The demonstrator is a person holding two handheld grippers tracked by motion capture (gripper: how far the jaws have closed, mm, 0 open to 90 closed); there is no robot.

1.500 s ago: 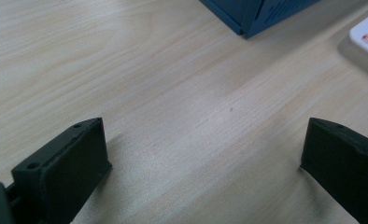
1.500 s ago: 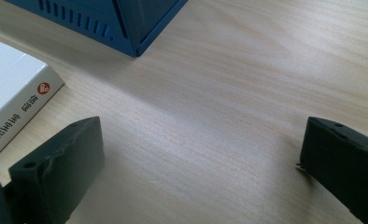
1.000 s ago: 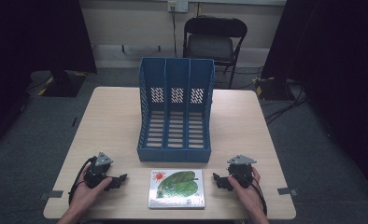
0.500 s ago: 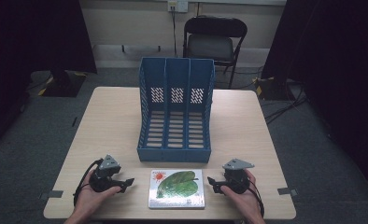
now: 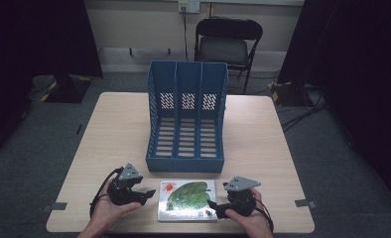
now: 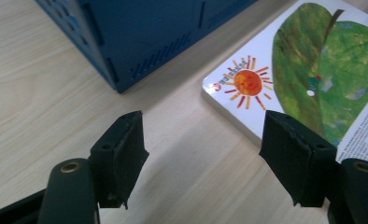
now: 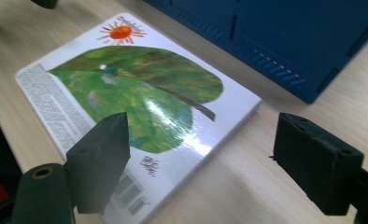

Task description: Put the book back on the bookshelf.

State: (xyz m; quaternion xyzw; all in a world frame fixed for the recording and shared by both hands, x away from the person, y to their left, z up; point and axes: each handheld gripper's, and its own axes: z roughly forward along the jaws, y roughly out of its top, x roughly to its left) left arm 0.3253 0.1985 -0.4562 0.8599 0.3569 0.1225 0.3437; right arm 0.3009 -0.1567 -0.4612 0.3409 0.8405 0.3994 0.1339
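A picture book (image 5: 186,199) with a green leaf and an orange sun on its white cover lies flat near the table's front edge, just in front of a blue three-slot file holder (image 5: 186,124). My left gripper (image 5: 150,195) is open at the book's left edge; in the left gripper view its jaws (image 6: 203,142) stand wide over bare wood, with the book's sun corner (image 6: 247,84) by the right jaw. My right gripper (image 5: 214,206) is open at the book's right side. In the right gripper view (image 7: 205,149) the jaws straddle the book's (image 7: 140,88) near corner.
The file holder's base (image 6: 140,32) (image 7: 289,32) stands close behind both grippers. The wooden table (image 5: 119,129) has bare room left and right of the holder. A black folding chair (image 5: 227,47) stands behind the table, and cables lie on the floor at the right.
Both grippers have moved inward toward the book, the left one rightward and the right one leftward and nearer the front edge. The book and holder have not moved.
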